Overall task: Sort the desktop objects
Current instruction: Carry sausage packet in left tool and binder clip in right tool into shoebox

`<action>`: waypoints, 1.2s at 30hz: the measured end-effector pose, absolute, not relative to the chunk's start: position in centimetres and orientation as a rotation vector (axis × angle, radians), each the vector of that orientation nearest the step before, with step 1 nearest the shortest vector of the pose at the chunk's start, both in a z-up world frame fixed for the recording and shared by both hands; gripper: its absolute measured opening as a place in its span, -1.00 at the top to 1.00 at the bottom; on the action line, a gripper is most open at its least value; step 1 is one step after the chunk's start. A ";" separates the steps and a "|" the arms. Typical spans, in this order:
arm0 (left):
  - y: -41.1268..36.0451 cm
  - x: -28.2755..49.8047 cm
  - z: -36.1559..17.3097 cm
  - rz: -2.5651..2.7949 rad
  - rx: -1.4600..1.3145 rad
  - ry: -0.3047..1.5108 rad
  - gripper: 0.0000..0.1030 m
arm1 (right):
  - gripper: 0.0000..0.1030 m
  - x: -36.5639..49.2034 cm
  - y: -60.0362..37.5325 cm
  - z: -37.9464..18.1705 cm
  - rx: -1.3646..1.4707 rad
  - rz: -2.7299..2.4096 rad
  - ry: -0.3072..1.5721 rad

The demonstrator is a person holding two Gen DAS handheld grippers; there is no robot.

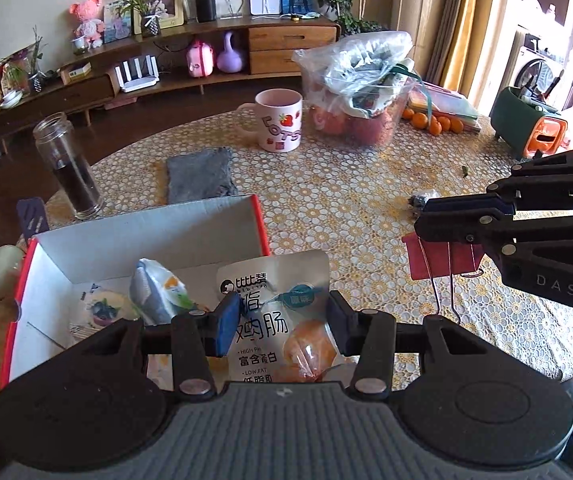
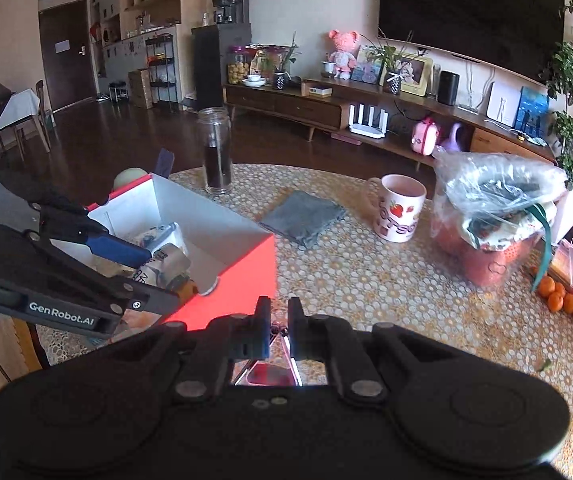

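Snack pouch (image 1: 282, 320) is light, crinkly and slick, so I judge a pinch across its flat sealed edge safest; I have it squeezed in my left tongs (image 1: 282, 324), hanging over the red box (image 1: 262, 224) on the worktop (image 1: 346, 200). The red binder clip (image 1: 442, 258) is small, stiff and springy, best held by its body. My right tongs (image 2: 277, 322) are pressed nearly together on it, its wire handles dangling beside the box.

left tongs (image 1: 282, 320): clamped on a load | right tongs (image 2: 277, 330): clamped, angled downward
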State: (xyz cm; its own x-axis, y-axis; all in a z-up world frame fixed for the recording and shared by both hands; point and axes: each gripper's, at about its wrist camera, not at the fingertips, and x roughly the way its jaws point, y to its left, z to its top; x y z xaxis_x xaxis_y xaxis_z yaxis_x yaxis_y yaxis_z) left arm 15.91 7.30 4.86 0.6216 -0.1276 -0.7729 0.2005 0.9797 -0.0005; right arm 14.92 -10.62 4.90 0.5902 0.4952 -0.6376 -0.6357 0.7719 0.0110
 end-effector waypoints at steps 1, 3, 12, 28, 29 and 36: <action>8.0 15.8 4.9 -0.178 0.087 0.878 0.11 | 0.85 14.9 -9.9 5.0 -0.233 0.676 0.665; 9.5 15.7 5.1 -0.155 0.083 0.878 0.11 | 0.85 15.0 -8.5 5.1 -0.244 0.693 0.660; 15.0 16.0 4.4 -0.074 0.086 0.898 0.11 | 0.85 16.3 -2.5 4.7 -0.269 0.736 0.665; 21.1 18.7 0.7 0.037 0.051 0.934 0.11 | 0.85 18.9 5.2 1.4 -0.319 0.743 0.704; 21.3 19.0 0.3 0.040 0.042 0.936 0.11 | 0.85 19.2 5.4 1.0 -0.320 0.740 0.711; 21.8 20.8 -2.1 0.055 0.017 0.964 0.13 | 0.85 19.8 7.0 -1.1 -0.337 0.729 0.751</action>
State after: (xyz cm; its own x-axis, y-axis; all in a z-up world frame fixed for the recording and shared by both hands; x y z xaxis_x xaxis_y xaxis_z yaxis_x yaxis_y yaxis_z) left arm 20.77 21.76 -2.13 0.5689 0.0548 -0.8206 -0.0395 0.9984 0.0393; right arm 19.75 7.04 -1.14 0.5055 0.4763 -0.7195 -0.7049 0.7088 -0.0260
